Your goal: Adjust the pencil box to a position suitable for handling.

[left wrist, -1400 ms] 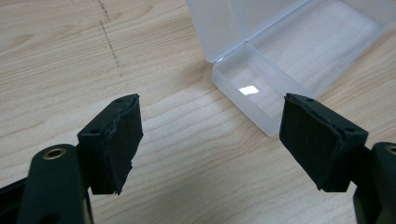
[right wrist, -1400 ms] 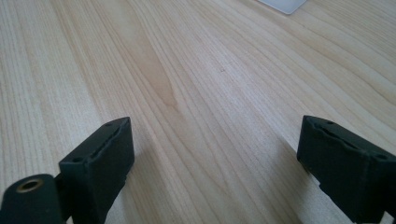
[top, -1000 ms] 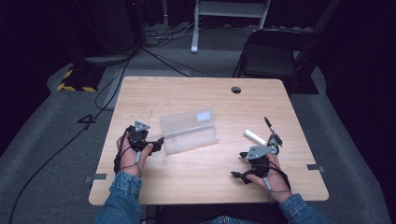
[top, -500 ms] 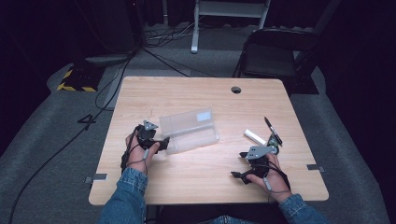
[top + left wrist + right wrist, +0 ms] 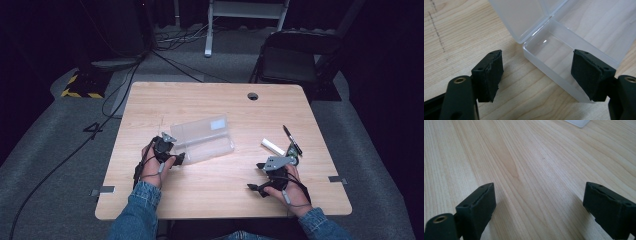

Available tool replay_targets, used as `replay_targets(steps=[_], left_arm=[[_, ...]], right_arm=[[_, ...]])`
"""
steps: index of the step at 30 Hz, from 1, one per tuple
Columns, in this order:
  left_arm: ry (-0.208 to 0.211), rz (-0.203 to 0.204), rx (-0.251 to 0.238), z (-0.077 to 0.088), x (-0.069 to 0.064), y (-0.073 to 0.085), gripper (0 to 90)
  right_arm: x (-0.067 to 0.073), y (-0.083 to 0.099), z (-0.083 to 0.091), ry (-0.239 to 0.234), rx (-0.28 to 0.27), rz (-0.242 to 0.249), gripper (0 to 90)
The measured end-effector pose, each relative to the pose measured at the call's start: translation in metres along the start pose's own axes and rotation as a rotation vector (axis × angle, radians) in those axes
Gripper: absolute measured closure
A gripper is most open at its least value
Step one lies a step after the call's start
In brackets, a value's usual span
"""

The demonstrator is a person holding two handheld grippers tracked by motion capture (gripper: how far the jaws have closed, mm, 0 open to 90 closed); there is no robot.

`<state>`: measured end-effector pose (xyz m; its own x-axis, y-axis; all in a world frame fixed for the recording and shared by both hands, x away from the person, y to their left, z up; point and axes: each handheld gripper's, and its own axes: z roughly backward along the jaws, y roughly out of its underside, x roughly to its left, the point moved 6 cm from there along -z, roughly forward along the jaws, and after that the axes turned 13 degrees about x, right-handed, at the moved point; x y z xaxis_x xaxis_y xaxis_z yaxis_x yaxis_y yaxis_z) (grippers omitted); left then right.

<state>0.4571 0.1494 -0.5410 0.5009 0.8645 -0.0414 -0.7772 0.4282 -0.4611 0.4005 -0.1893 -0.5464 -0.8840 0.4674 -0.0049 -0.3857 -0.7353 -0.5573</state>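
1 clear plastic case [image 5: 202, 139] is recorded near the middle of the wooden table [image 5: 215, 107], lying open with its lid [image 5: 199, 129] folded back flat on the far side and its tray [image 5: 556, 60] on the near side; nothing is seen inside the tray, whose floor shows bare wood grain through the plastic. The left gripper [image 5: 176, 158] is placed at the case's left end, where 1 pad [image 5: 586, 72] is seen over the tray's near wall and the other pad [image 5: 491, 72] stands outside the end wall over bare wood, so the tray's corner lies between the jaws; they have just been closing, but a gap is still seen on both sides and nothing is gripped. The right gripper [image 5: 260, 176] is held low over bare table at the right, its jaws spread wide with nothing between them. 1 white cylinder [image 5: 272, 147] and 1 black pen [image 5: 292, 139] are noted just beyond that gripper. Against the frame from 1 second ago, the left gripper is found shifted rightward and closer to the case; the case, white cylinder, pen and right gripper are found unchanged in place.
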Motion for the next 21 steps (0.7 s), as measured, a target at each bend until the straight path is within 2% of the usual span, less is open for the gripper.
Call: replay_targets(steps=[7,9,12,14,15,17,21], left_arm=[[0.008,-0.029,-0.003,0.0,-0.002,0.001,27.3],[0.009,-0.039,-0.005,0.0,-0.002,0.001,27.3],[0.016,-0.05,-0.012,0.0,-0.002,0.001,28.1],[0.018,-0.057,-0.019,0.0,-0.002,0.002,29.0],[0.023,-0.069,-0.022,0.0,-0.002,0.002,30.0],[0.025,-0.074,-0.023,0.0,-0.002,0.002,30.9],[0.034,-0.088,-0.03,0.0,-0.005,0.003,30.9]], right_arm=[[0.0,0.001,0.001,-0.004,0.002,0.006,11.2],[0.001,0.002,0.002,0.002,0.002,-0.006,11.9],[0.0,0.003,0.005,0.012,0.009,-0.027,20.1],[0.0,0.002,0.011,-0.008,0.008,-0.034,20.9],[-0.003,0.0,0.02,0.004,-0.013,-0.042,20.9],[-0.004,0.0,0.024,0.009,-0.022,-0.048,20.9],[-0.016,0.002,0.043,0.044,-0.048,-0.087,21.1]])
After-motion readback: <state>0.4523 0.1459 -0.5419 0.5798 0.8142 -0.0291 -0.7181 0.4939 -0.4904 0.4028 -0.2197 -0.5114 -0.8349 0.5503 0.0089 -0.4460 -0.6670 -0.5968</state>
